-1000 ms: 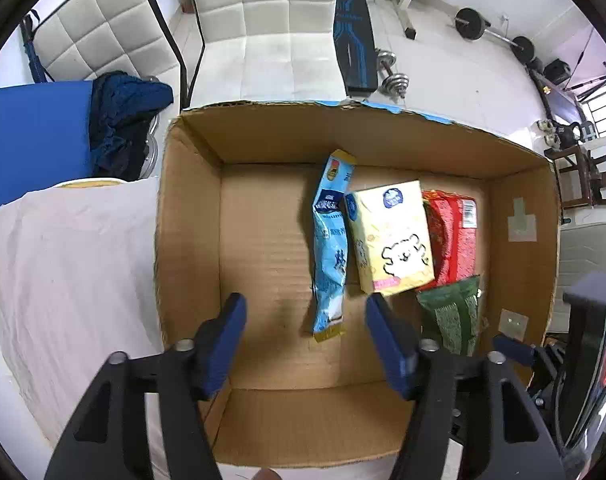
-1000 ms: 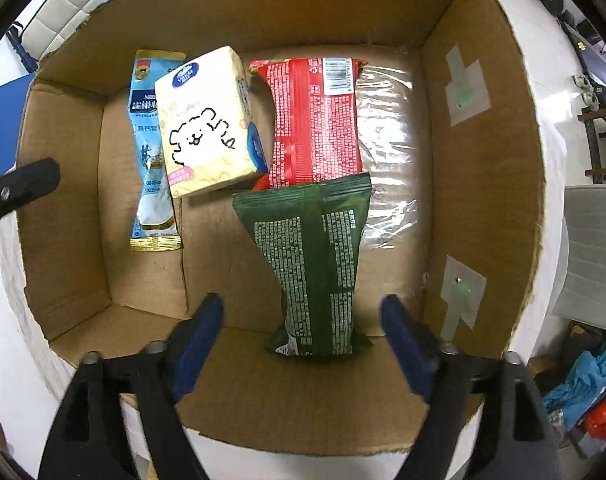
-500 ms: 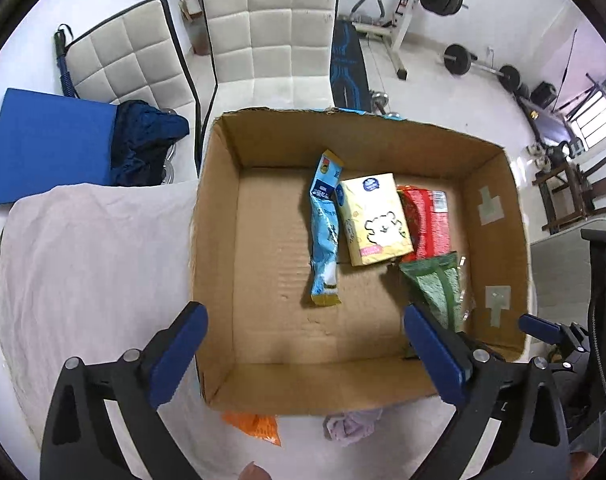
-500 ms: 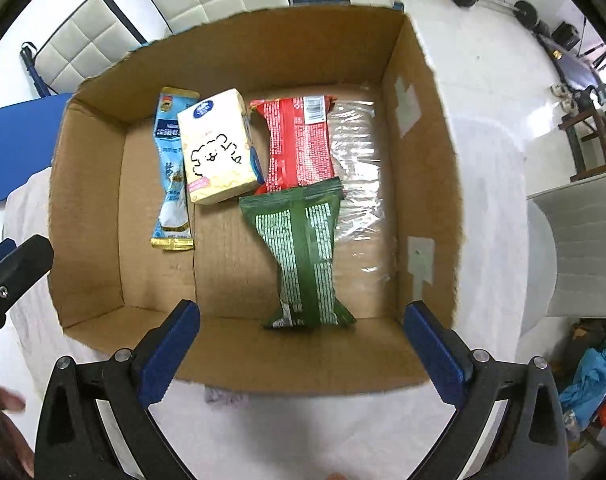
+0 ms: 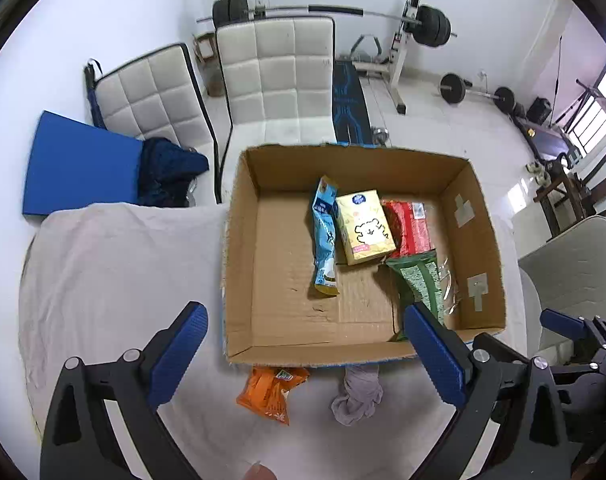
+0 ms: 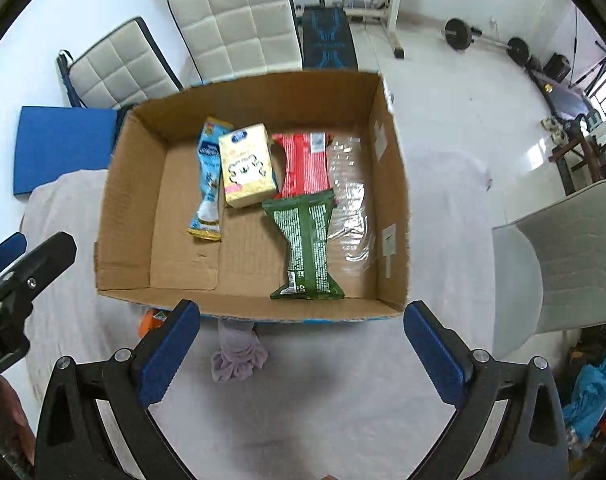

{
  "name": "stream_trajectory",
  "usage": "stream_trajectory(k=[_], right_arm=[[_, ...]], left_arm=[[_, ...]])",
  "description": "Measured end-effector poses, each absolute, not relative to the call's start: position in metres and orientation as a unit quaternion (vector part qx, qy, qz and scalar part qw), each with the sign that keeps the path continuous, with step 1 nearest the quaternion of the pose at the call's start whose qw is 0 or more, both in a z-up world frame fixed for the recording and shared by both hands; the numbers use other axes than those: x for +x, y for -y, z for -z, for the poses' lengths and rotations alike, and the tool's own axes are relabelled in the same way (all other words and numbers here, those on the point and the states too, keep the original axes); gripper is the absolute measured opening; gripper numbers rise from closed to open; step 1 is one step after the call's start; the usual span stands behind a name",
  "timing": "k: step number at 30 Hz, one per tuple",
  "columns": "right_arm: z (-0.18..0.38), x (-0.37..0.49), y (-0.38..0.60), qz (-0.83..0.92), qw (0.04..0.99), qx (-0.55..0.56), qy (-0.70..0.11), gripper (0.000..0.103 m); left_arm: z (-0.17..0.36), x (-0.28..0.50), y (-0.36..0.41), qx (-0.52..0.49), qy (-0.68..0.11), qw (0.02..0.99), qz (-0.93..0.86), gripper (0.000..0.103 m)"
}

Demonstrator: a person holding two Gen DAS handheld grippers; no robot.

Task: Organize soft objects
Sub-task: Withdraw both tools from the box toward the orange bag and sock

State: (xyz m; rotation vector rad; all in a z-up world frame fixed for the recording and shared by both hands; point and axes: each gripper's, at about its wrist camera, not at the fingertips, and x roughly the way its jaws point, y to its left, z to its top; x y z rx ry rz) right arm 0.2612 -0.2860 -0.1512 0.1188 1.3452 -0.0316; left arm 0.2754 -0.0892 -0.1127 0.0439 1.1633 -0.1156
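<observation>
Left gripper (image 5: 303, 350) spread wide and empty, orange packet (image 5: 271, 392) lying flat at near box wall, crumpled lilac cloth (image 6: 239, 354) beside it, green packet (image 6: 305, 246) inside cardboard box (image 6: 127, 184), long axis near-to-far, right gripper (image 6: 301, 346) spread wide, empty.

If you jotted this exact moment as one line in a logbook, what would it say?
left hand-held gripper: open, empty | right hand-held gripper: open, empty | cardboard box: four packets inside | orange packet, purple cloth: outside
</observation>
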Motion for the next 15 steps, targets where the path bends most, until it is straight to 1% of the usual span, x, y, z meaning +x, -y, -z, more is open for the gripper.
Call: stream_trajectory(k=[9,15], right_arm=[[0.104,0.227,0.291,0.013,0.807,0.069,-0.586,0.103],[0.098,0.219,0.297,0.016,0.806,0.082,-0.586,0.103]], left_arm=[[0.083,0.237,0.084,0.015,-0.517,0.855,0.046,0.101],[0.069,0.226,0.080,0.012,-0.504,0.862,0.046,0.101]])
